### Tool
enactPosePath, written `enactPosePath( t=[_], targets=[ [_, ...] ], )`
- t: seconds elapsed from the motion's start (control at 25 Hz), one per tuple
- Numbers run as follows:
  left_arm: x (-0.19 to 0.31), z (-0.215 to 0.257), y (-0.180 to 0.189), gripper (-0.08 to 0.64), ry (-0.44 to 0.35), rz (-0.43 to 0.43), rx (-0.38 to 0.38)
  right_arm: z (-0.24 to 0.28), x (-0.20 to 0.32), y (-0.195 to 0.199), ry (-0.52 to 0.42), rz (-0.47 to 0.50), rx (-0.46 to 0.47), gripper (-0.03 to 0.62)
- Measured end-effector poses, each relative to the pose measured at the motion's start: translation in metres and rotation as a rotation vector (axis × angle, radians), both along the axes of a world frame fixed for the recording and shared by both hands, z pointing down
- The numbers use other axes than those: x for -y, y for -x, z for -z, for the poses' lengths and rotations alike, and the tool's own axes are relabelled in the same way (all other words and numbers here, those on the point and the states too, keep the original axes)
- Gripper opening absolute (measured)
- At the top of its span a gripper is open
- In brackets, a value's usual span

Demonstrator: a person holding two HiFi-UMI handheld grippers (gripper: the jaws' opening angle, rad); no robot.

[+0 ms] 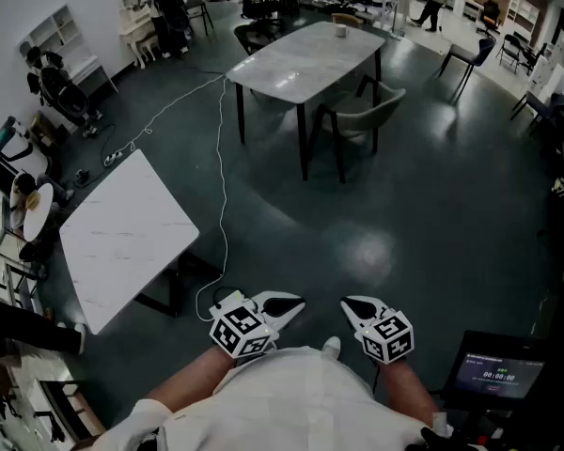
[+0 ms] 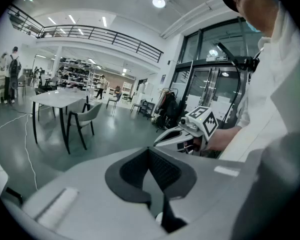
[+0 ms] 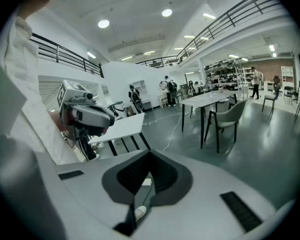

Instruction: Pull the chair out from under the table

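A grey-green chair [image 1: 362, 120] stands tucked against the right side of a marble-topped table [image 1: 301, 59] on black legs, far ahead in the head view. My left gripper [image 1: 294, 304] and right gripper [image 1: 351, 304] are held side by side close to my body, well short of the chair. Both are shut with nothing between their pads. The left gripper view shows the chair [image 2: 87, 116] beside the table [image 2: 60, 99], small and far to the left beyond its closed jaws [image 2: 149, 151]. In the right gripper view the chair [image 3: 230, 116] and table [image 3: 210, 100] lie to the right past the gripper [image 3: 149, 154].
A second white table [image 1: 122, 238] stands close on my left. A white cable [image 1: 221, 177] trails over the dark floor between the two tables. A cup [image 1: 340, 31] sits on the far table. Another chair [image 1: 465, 59] is at the back right, a monitor [image 1: 493, 374] at my right.
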State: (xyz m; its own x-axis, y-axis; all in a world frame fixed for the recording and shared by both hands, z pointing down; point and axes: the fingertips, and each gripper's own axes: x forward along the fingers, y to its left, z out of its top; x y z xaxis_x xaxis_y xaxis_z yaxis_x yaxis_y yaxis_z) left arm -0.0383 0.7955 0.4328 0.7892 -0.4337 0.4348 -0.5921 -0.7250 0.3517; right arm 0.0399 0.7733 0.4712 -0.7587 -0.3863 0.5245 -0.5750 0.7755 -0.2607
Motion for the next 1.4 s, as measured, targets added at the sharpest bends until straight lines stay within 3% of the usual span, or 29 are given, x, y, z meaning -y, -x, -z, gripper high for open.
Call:
enactPosePath(
  t=[0.16, 0.32, 0.6, 0.72, 0.88, 1.4],
  targets=[
    [0.026, 0.007, 0.068, 0.008, -0.063, 0.015, 0.023, 0.012, 0.036, 0.073, -0.081, 0.039, 0.007, 0.006],
    [0.024, -0.001, 0.128, 0.008, -0.080, 0.025, 0.014, 0.002, 0.030, 0.133, -0.094, 0.056, -0.017, 0.006],
    [0.024, -0.027, 0.199, 0.008, 0.008, 0.027, 0.018, -0.015, 0.036, 0.180, 0.002, -0.054, 0.011, 0.006],
    [0.046, -0.034, 0.201, 0.008, 0.020, 0.010, 0.000, -0.025, 0.054, 0.180, 0.036, -0.077, 0.007, 0.006],
    [0.107, -0.043, 0.194, 0.008, 0.018, -0.001, -0.019, -0.035, 0.116, 0.176, 0.032, -0.100, 0.002, 0.008],
    [0.386, 0.010, 0.122, 0.008, -0.043, 0.002, 0.004, -0.001, 0.403, 0.115, -0.003, -0.108, 0.029, 0.009]
  ],
)
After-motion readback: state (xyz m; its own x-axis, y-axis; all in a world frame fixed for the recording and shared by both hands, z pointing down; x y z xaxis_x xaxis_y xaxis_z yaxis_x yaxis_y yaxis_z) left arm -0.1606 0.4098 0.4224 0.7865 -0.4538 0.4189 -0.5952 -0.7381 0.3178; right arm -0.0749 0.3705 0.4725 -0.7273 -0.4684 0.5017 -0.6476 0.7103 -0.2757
